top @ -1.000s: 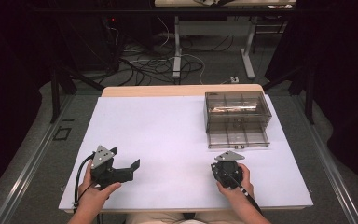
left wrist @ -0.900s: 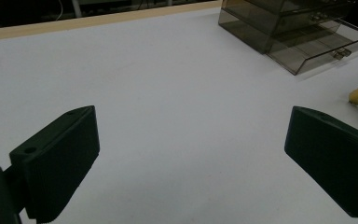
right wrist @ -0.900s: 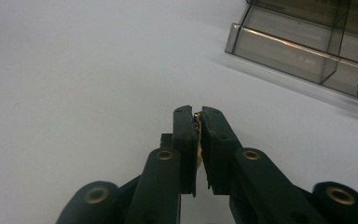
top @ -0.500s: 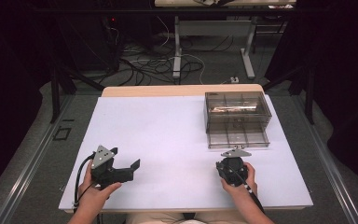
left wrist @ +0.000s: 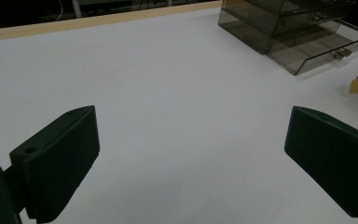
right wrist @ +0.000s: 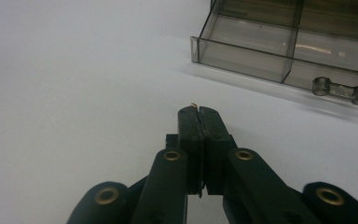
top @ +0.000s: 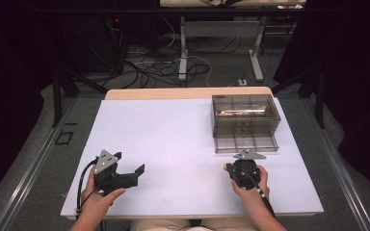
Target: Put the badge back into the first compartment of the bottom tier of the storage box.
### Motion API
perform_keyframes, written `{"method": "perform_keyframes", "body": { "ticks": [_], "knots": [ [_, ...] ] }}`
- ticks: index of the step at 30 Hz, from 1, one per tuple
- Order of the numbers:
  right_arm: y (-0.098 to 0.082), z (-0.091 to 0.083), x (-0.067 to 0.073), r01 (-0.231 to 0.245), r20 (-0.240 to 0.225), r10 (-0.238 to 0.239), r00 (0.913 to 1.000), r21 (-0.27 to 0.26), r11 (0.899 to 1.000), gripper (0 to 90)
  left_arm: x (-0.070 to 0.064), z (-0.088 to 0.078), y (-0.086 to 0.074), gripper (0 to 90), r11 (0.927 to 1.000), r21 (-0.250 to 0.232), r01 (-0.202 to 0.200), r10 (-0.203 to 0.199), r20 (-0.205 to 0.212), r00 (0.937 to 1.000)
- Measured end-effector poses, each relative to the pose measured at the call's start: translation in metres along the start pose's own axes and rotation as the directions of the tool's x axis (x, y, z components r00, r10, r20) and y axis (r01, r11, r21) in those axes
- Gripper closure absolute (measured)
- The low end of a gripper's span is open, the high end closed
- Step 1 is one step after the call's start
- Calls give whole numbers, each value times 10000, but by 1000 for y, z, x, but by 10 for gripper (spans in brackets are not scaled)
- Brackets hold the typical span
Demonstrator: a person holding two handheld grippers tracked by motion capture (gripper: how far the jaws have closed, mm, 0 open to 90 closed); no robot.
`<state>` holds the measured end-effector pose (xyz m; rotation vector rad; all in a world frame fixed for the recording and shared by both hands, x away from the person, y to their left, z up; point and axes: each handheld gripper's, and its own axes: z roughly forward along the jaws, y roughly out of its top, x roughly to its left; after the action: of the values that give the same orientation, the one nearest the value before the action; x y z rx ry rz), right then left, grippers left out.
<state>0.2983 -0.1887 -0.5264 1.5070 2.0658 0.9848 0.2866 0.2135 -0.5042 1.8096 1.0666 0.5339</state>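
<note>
Tongs status, both hands low over the near half of the white bench (top: 173, 139).

Right tongs (right wrist: 198, 112): jaws pressed flat together. A tiny brass-coloured bit (right wrist: 194, 104) pokes out at the tip between the pads; too small to say what it is, or whether it's really pinched. In the high view these tongs (top: 244, 161) sit just in front of the drawer box, tips pointing toward it, near but not touching. The person's right hand (top: 250, 185) wraps the body from behind, cable trailing back over the wrist.

Left tongs (left wrist: 191, 154): jaws spread wide, nothing but bare bench surface between them. In the high view they (top: 130, 166) sit near the front-left of the bench, well apart from the box, angled to the right. Left hand (top: 99, 202) grips from below.

Drawer box (top: 244, 120): smoky clear plastic, on the right half of the bench toward the far side. Its bottom drawer (top: 246, 143) is pulled out toward the person, divided into compartments. Drawer handle (right wrist: 341, 90) is a small clear bar with round ends, visible in the right gripper view ahead and right of the closed jaws. Something light-coloured lies inside an upper level; can't tell what.
</note>
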Motion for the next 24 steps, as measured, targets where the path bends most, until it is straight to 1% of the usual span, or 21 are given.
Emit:
{"method": "perform_keyframes", "body": {
  "ticks": [1, 2, 3, 4, 6, 8, 13, 20, 21, 24],
  "knots": [
    [0, 0, -1, 60, -8, -60, 10000, -44, 10000, 891, 0, 0, 0, 35, 10000, 2, 1, -1, -2, 10000],
    [1, -1, -1, -52, -27, 52, 10000, -75, 10000, 891, 0, 0, 0, 35, 10000, 4, 1, -1, -2, 10000],
    [1, -2, -2, 11, 26, -11, 10000, -168, 9999, 891, 0, 0, 0, 35, 10000, 8, -1, 1, 1, 10000],
    [1, -3, -3, -44, -62, 43, 10000, -190, 9998, 891, 0, 0, 0, 35, 10000, 11, 2, -2, 4, 10000],
    [2, -3, -3, -76, -35, 75, 10000, -237, 9997, 891, 0, 0, 0, 35, 10000, 19, 5, -5, 8, 10000],
    [3, -5, -6, -122, -52, 120, 9999, -401, 9991, 891, 0, 0, 0, 35, 10000, 22, 14, -14, 12, 10000],
    [5, -9, -9, -335, -87, 331, 9994, -608, 9976, 891, 0, 0, 0, 35, 10000, 21, 15, -15, 5, 10000],
    [8, -15, -12, -435, -115, 426, 9990, -909, 9949, 891, 0, 0, 0, 36, 10000, 13, 31, -31, -1, 10000],
    [9, -16, -12, -428, -159, 415, 9990, -959, 9945, 891, 1, 0, 0, 36, 10000, 24, -20, 20, -34, 10000],
    [11, -18, -12, -393, -183, 376, 9991, -1061, 9936, 891, 0, 1, 0, 36, 10000, 20, 38, -38, 4, 10000]
  ]
}}
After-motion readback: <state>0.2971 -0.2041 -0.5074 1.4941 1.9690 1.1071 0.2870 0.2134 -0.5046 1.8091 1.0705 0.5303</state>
